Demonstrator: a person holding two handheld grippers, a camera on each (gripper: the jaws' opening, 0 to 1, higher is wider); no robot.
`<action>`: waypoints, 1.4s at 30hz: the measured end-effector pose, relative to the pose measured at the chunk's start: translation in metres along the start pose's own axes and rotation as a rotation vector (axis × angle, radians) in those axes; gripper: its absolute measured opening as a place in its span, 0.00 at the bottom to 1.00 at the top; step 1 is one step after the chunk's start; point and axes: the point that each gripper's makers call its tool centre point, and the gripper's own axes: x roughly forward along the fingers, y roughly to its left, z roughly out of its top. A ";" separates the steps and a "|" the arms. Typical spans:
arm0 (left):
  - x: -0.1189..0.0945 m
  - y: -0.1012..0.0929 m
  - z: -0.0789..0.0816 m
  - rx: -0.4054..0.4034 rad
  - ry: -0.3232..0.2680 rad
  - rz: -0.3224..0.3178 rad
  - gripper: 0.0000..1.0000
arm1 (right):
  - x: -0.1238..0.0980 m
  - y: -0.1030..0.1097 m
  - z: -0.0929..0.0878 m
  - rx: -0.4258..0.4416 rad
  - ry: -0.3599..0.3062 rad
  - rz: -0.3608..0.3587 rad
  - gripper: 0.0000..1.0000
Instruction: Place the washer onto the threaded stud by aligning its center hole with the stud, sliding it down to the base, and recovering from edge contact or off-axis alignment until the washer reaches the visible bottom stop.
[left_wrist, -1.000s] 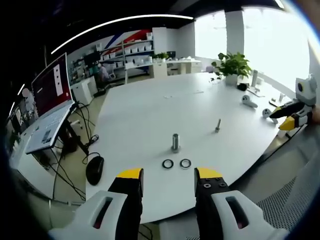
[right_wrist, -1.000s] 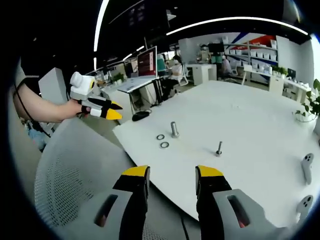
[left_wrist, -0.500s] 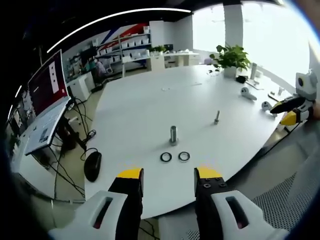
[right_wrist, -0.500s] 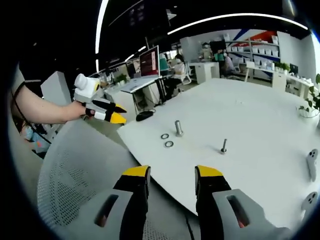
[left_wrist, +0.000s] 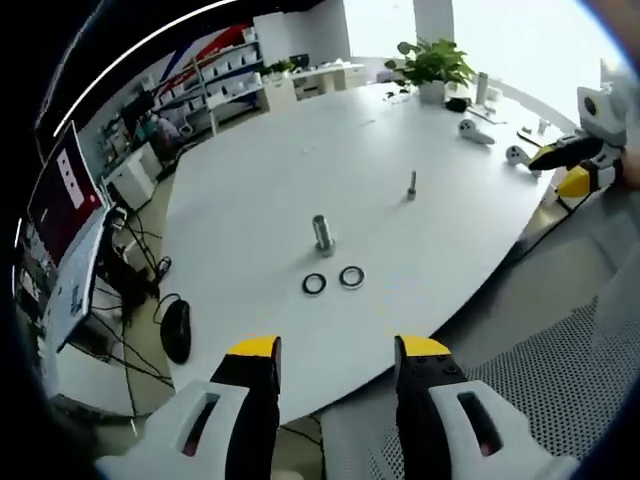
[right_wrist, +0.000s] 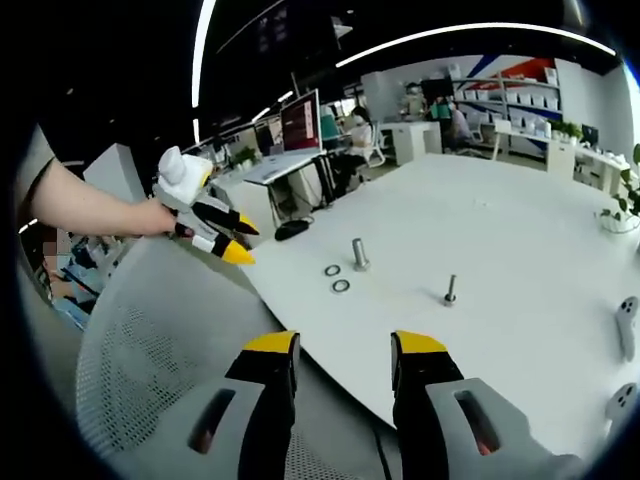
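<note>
I judge this to be the very start, the approach, with nothing picked up yet. My left gripper (left_wrist: 335, 352) hangs off the near edge of the large white round desk (left_wrist: 300, 160), its yellow-tipped fingers spread wide with nothing between them; my right gripper (right_wrist: 340, 350) is likewise off the desk's edge, over a grey mesh chair back (right_wrist: 150, 370), fingers wide and empty. The two small dark ring washers (left_wrist: 332, 281) lie flat on the desk side by side, just apart from one another, close in front of a short upright silver metal cylinder (left_wrist: 322, 233). The thin upright threaded stud on its small base (left_wrist: 412, 184) stands further off, well apart from the washers, with bare desk between. In the right gripper view I see the same layout: washers (right_wrist: 337, 278) near the cylinder (right_wrist: 360, 254), the stud (right_wrist: 450, 290) to one side. Next, as I read it, one gripper has to come in over the desk, drop low and narrow its fingers on the edge of one washer; lying flat, it may be awkward to get under. Which gripper is better placed I cannot tell for sure, though the left faces the washers more squarely.
</note>
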 end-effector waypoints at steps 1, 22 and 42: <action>0.001 0.000 0.006 0.005 -0.009 0.000 0.44 | 0.000 0.000 0.000 0.004 0.001 0.001 0.39; 0.116 -0.031 0.020 -0.035 0.188 -0.148 0.40 | 0.000 -0.006 -0.002 0.035 0.003 -0.020 0.39; 0.166 -0.026 0.011 0.071 0.408 -0.156 0.42 | -0.001 -0.009 -0.002 0.021 0.014 -0.043 0.39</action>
